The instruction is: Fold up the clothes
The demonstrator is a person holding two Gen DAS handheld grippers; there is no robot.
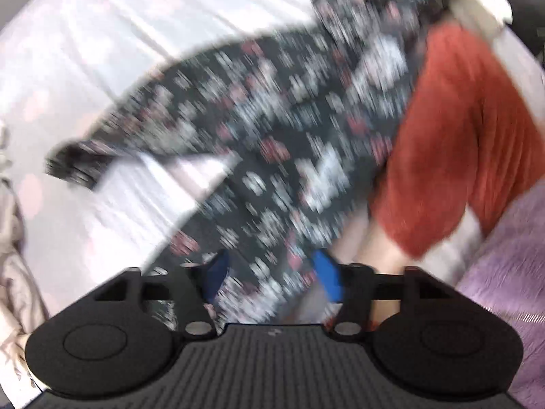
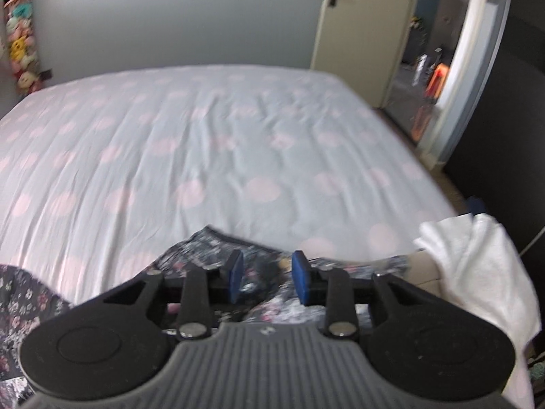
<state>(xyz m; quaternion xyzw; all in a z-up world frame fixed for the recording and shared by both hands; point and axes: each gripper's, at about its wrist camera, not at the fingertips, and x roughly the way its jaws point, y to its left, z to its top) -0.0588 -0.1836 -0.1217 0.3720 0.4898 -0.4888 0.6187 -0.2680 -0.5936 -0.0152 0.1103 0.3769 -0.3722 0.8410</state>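
My left gripper spread wide over dark floral garment — view badly blurred. Garment sprawls across polka-dot bedsheet, rust-orange cloth at its right. My right gripper also parted, nothing pinched — floral fabric beneath, white towel near right.

You had nothing readable in either view: no words, brand names, numbers or signs showed. Each tool body carried a small pale mark, too tiny and blurred for you to make out.
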